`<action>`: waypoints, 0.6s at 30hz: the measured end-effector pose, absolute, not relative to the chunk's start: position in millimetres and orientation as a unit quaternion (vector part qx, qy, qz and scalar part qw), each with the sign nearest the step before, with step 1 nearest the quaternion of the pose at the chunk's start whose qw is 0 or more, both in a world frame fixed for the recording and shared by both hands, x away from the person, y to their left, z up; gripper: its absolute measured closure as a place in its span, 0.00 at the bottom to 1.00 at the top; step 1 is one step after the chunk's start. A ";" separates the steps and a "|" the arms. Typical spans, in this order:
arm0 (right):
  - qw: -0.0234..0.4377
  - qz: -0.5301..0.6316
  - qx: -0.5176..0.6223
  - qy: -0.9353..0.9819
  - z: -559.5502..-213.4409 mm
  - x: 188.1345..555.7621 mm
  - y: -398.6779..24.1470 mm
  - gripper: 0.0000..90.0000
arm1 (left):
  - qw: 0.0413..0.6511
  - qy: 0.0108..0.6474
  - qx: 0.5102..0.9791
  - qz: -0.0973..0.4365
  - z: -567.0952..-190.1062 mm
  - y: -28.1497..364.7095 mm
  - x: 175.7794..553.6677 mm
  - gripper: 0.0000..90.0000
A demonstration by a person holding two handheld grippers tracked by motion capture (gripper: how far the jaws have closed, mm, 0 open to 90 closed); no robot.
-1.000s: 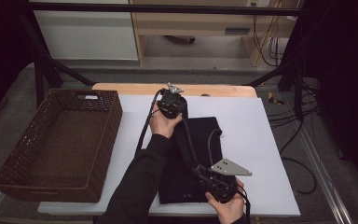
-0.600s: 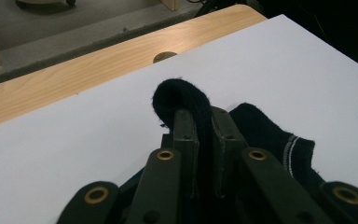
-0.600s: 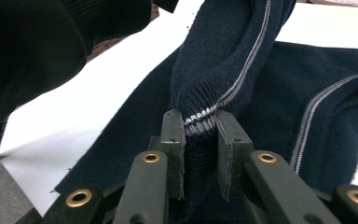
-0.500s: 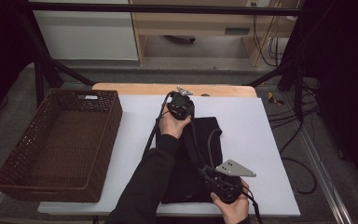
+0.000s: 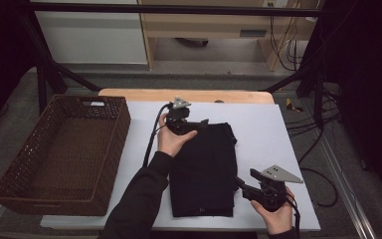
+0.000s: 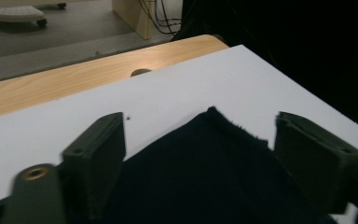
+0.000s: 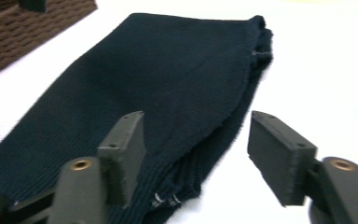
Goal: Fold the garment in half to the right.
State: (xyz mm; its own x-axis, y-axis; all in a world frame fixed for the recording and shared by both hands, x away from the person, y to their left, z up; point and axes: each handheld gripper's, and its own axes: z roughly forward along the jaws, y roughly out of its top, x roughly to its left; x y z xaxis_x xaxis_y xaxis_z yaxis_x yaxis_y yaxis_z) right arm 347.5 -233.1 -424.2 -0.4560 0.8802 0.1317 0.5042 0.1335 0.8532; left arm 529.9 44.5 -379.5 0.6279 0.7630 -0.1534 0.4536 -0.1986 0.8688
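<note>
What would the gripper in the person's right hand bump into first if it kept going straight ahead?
Most likely the folded dark knitted cloth: the right gripper has open jaws straddling its near edge, though its height above the cloth is unclear.

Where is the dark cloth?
In the high view the cloth lies folded in the middle of the white table, right of the basket.

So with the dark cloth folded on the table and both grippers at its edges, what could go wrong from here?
1. Both sets of jaws have just been opening. The left gripper stands open over the far corner of the cloth, so a snagged fibre could pull the fold apart.
2. The right gripper is open at the stacked layers; a regrip might catch only some of them.
3. The basket stands apart at the left; a loose carry could let the cloth unfold.
</note>
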 end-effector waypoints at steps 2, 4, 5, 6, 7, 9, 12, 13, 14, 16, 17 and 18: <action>0.194 0.456 0.471 0.729 -425.6 352.1 -234.4 0.35 | 0.487 0.402 0.759 0.159 -382.1 58.0 519.9 0.10; 0.182 0.455 0.465 0.737 -428.0 356.8 -234.7 0.32 | 0.483 0.405 0.759 0.161 -384.4 66.7 513.5 0.05; 0.178 0.455 0.462 0.740 -429.1 358.8 -233.7 0.30 | 0.483 0.406 0.759 0.160 -385.6 70.2 511.0 0.03; 0.172 0.454 0.460 0.744 -429.8 359.8 -233.2 0.30 | 0.482 0.408 0.760 0.155 -387.8 75.9 506.8 0.01; 0.166 0.451 0.455 0.749 -431.1 361.1 -231.7 0.28 | 0.480 0.408 0.761 0.154 -389.8 79.9 503.5 0.01; 0.157 0.447 0.450 0.757 -433.6 362.5 -228.7 0.27 | 0.471 0.408 0.768 0.151 -393.6 87.4 496.9 0.01; 0.144 0.436 0.441 0.771 -438.7 365.5 -225.3 0.24 | 0.467 0.413 0.768 0.149 -397.1 94.2 490.1 0.00; 0.138 0.434 0.442 0.773 -441.1 366.3 -224.8 0.25 | 0.467 0.413 0.768 0.148 -400.5 100.4 482.7 0.00; 0.135 0.432 0.443 0.774 -442.3 366.4 -224.5 0.26 | 0.468 0.412 0.768 0.146 -402.3 103.5 478.9 0.00; 0.127 0.429 0.440 0.778 -445.6 367.0 -223.9 0.30 | 0.469 0.412 0.768 0.144 -406.0 109.6 470.9 0.00; 0.127 0.428 0.439 0.780 -446.9 367.5 -223.7 0.32 | 0.470 0.412 0.768 0.143 -407.4 111.7 467.9 0.00; 0.125 0.427 0.440 0.780 -447.9 367.6 -223.5 0.34 | 0.467 0.410 0.770 0.144 -409.6 114.9 463.0 0.00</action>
